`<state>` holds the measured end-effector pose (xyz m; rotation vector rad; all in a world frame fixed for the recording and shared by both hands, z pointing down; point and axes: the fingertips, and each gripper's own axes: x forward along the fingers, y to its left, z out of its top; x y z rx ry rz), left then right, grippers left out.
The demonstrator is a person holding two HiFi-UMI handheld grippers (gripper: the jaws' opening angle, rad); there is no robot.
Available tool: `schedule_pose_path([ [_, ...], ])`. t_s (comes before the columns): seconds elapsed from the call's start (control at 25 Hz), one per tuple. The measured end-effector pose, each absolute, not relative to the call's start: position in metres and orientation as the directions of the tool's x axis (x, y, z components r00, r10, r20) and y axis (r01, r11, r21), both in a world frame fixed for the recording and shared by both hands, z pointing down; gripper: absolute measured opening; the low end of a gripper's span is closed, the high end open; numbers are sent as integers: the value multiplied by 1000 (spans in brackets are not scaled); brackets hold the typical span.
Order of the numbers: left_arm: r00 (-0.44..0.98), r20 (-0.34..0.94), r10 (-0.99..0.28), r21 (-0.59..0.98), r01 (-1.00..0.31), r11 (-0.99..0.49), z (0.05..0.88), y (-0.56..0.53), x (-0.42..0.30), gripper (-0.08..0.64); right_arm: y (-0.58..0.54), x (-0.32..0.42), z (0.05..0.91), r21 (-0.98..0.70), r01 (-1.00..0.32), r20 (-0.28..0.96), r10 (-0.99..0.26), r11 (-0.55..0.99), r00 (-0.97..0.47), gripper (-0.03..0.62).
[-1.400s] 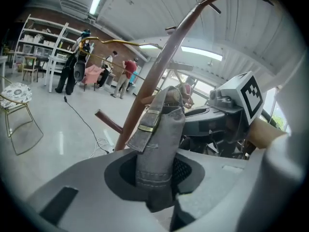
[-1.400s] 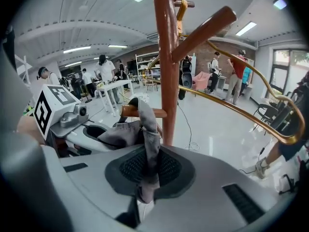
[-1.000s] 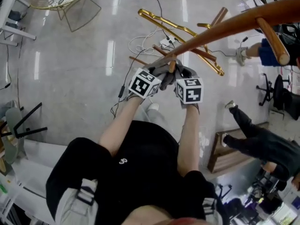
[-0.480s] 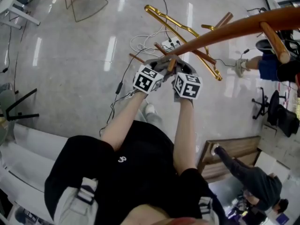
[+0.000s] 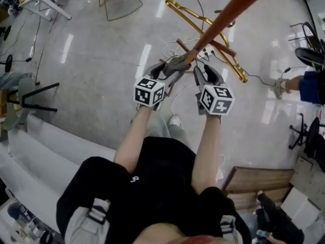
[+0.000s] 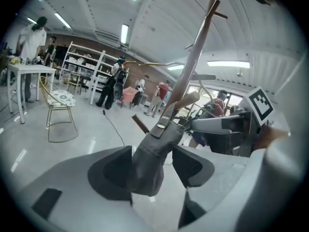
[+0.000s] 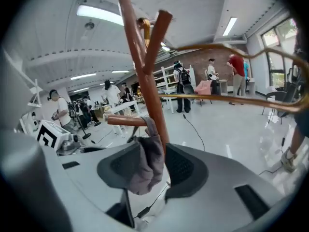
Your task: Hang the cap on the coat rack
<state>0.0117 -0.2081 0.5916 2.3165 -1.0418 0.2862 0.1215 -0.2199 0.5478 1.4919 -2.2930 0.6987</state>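
Workshop floor (image 5: 76, 85) beneath; left gripper (image 6: 152, 168) and right gripper (image 7: 152, 167) jaws apart around half-hidden cap (image 5: 177, 64) on coat rack (image 5: 228, 14).

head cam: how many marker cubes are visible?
2 marker cubes: one on the left claw, one on the right claw, side by side just below the cap. None seems hidden.

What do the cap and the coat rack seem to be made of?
The cap looks like soft grey woven cloth with a matte finish: it folds and sags, shows stitched seams, and carries a small brass-like buckle on its strap. The coat rack looks like wood under a smooth reddish-brown varnish with a slight gloss. Painted metal cannot be ruled out.
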Motion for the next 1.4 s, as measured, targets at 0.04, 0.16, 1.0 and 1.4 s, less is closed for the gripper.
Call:
schedule_pose_path([
  [0.04, 658, 406, -634, 411, -752, -516, 587, -203, 6, 244, -212, 119, 540, -225, -901, 493, -754, 370, -433, 148],
  [0.16, 623, 335, -707, 399, -773, -492, 550, -194, -1, 244, -185, 114, 513, -247, -825, 451, -693, 508, -562, -3],
  [1.0, 402, -54, -914, 194, -894, -404, 326, -144, 26, -2, -165, 125, 328, -101, -823, 20, -826, 559, -563, -5],
  [1.4, 392, -41, -919, 159, -906, -393, 322, -148, 34, -2, -168, 133, 327, -95, -822, 14, -825, 561, -565, -5],
])
